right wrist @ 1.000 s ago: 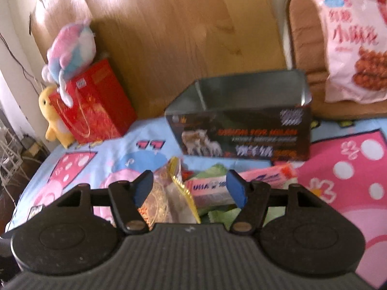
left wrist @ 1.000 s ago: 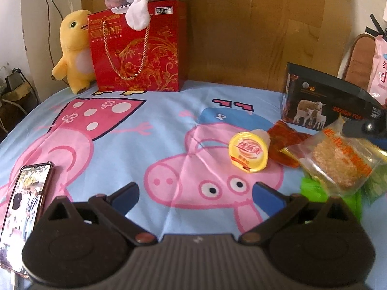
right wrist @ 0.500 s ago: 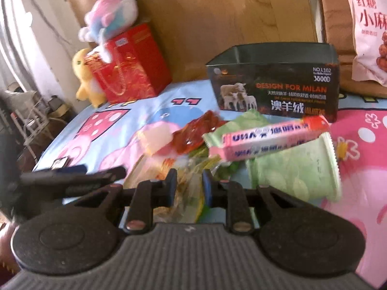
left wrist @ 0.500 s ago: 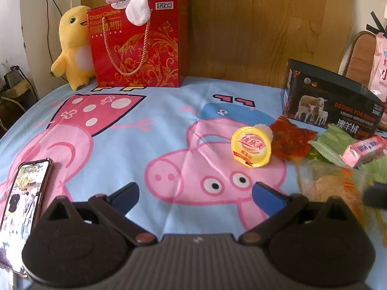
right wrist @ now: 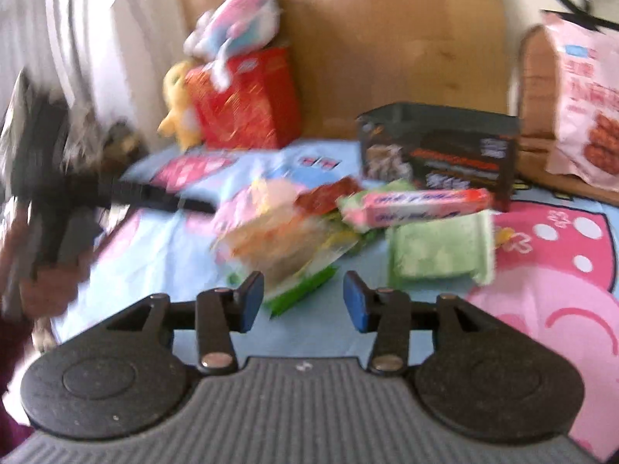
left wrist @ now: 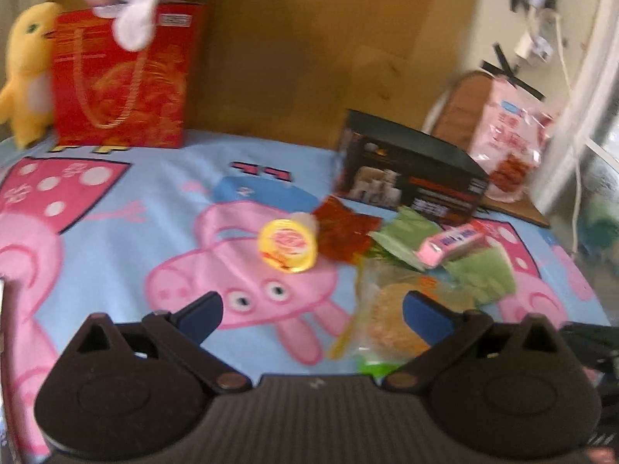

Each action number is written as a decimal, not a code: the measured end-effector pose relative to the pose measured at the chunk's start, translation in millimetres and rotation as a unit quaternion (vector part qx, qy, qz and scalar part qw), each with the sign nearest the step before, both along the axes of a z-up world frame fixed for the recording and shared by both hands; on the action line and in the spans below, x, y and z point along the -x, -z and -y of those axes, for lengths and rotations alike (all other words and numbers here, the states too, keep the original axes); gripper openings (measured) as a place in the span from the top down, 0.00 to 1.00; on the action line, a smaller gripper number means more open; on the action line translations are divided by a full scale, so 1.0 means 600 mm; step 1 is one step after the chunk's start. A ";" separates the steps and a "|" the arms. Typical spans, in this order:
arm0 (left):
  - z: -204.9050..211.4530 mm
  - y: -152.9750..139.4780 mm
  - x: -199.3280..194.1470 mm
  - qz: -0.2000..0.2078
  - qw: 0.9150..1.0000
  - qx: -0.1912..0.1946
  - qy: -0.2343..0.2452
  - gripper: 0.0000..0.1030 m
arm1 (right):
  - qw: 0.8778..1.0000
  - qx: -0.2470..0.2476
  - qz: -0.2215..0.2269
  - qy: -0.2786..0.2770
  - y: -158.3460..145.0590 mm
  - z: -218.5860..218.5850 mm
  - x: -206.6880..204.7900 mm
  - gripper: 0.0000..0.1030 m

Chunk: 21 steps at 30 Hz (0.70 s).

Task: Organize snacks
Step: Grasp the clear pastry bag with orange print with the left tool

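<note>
I'm holding the left gripper [left wrist: 312, 311] spread wide and the right gripper [right wrist: 303, 301] parted, both gripping nothing. Nearest is lying 1 clear cracker bag [right wrist: 278, 243]; beyond are sitting 2 green packets [right wrist: 441, 249], 1 pink bar [right wrist: 418, 207], 1 yellow-lidded cup [left wrist: 288, 245], then 1 dark box [right wrist: 439, 150]

Bare sheet [left wrist: 127, 255] wide left of the black box [left wrist: 410, 178], clear for passage as far as the red bag [left wrist: 120, 77] at the headboard. Directly before the box, blocked: cup [left wrist: 288, 245], red packet [left wrist: 344, 232], pink bar [left wrist: 450, 243] atop green packs [left wrist: 479, 274], clear pouch [left wrist: 387, 317] nearest. Right of the box, open pink cloth [right wrist: 561, 270]; behind it, pink snack bag [right wrist: 588, 104]
</note>
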<state>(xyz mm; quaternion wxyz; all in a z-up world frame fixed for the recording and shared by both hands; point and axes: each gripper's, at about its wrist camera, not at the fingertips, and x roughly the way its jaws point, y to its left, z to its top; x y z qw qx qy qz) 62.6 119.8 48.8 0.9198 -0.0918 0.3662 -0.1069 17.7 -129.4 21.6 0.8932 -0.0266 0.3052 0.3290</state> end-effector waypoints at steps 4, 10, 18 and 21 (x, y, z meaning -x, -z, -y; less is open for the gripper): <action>0.023 0.022 -0.039 -0.043 0.999 0.011 0.023 0.16 | 1.000 0.004 0.002 -0.016 0.006 -0.027 -0.013 0.44; 0.038 0.027 -0.044 -0.055 0.996 0.045 0.055 0.36 | 0.999 0.027 -0.003 -0.034 0.021 -0.051 -0.040 0.44; 0.077 -0.003 -0.052 -0.040 0.995 0.035 0.081 0.51 | 0.998 0.024 0.044 -0.041 0.005 -0.049 -0.040 0.52; 0.093 0.001 -0.060 -0.073 0.992 0.013 0.104 0.47 | 0.998 0.030 0.041 -0.030 0.003 -0.039 -0.050 0.51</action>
